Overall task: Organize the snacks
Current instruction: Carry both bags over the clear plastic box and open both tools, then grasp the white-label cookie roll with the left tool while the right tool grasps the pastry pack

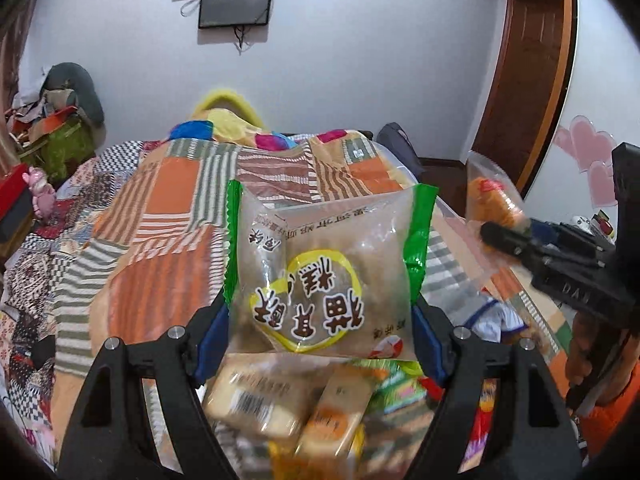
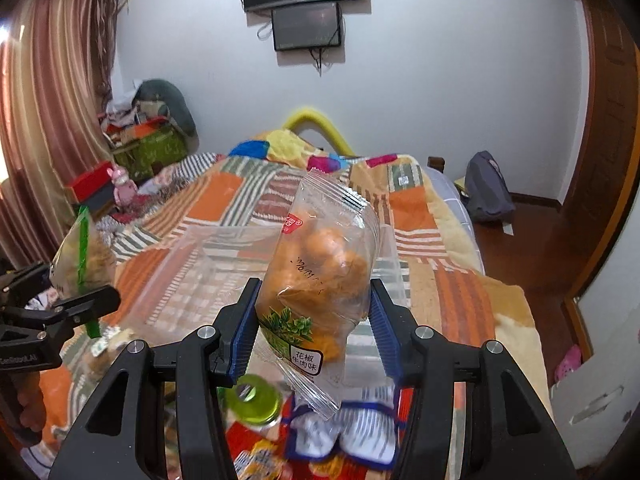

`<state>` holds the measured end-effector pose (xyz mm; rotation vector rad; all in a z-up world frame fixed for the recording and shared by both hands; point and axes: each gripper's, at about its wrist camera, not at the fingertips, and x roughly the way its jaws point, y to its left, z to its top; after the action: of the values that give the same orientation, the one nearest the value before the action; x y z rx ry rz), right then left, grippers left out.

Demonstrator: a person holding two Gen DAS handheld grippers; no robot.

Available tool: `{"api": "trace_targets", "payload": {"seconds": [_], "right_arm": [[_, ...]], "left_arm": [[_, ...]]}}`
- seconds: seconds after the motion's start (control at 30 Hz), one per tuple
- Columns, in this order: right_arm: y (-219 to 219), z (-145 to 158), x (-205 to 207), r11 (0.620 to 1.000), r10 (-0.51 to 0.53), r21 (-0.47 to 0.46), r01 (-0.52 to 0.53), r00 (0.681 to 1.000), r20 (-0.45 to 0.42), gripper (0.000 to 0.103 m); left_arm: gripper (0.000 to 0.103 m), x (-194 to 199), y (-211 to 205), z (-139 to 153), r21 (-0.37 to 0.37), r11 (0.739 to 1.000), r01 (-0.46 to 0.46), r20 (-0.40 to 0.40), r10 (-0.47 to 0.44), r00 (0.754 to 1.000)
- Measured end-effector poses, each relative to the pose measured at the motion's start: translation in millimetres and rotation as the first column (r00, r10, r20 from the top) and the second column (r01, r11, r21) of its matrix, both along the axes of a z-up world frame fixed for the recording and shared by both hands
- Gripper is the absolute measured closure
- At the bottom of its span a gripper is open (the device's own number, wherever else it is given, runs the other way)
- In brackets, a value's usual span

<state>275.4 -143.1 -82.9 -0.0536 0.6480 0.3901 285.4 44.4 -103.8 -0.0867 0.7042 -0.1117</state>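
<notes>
A clear crinkled plastic packet with green serrated side seals (image 1: 324, 276), holding a pale brown cake behind a yellow-ringed label, stands upright, pinched between the blue ribbed pads of the left gripper (image 1: 320, 340), raised above the bed. Beneath it lies a blurred heap of soft wrapped buns and bright packets (image 1: 296, 404).

The right gripper (image 2: 316, 320) is clamped on a second glossy transparent pouch of round orange snack balls (image 2: 320, 276), tilted slightly, its flat crimped tail hanging below the pads. Under this lie a green-capped bottle (image 2: 252, 398) and white blue-edged packets (image 2: 348, 432), all blurred. Just behind the pouch a clear, rigid rectangular plastic bin (image 2: 224, 252) rests on the fleecy patchwork blanket of orange, striped and cream squares (image 2: 460, 280). Beyond, a dark flat screen (image 2: 306, 26) hangs on the plain white wall.
</notes>
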Motion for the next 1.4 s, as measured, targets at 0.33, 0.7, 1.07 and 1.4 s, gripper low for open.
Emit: {"api": "trace_targets", "payload": {"seconds": [0.33,0.7,1.07,1.4], "right_arm": [[8.8,-26.4,29.3,0.998,0.03,-0.045,-0.036,0.992,-0.126,0.042],[-19.3,6.8,3.6,1.0,0.021,0.006,-0.021,0.999,-0.036,0.021],[-44.6,4.5,-31.7,1.0,-0.001,-0.02,0.001,1.0,-0.027,0.019],[-67.3,-29.9,-52.6,0.996,-0.066,-0.066,0.06,0.993,-0.096,0.019]], "left_arm": [[0.013,62.0,-19.5,-33.7,0.049,0.999,0.019,-0.1,-0.014,0.995],[0.011,24.0,-0.8,1.9,0.041,0.999,0.017,0.013,-0.018,1.0],[0.006,-37.7,54.9,3.6,0.105,0.993,-0.05,-0.004,0.05,0.999],[0.015,-63.2,106.0,-58.2,0.128,0.986,-0.11,-0.127,0.126,0.984]]}}
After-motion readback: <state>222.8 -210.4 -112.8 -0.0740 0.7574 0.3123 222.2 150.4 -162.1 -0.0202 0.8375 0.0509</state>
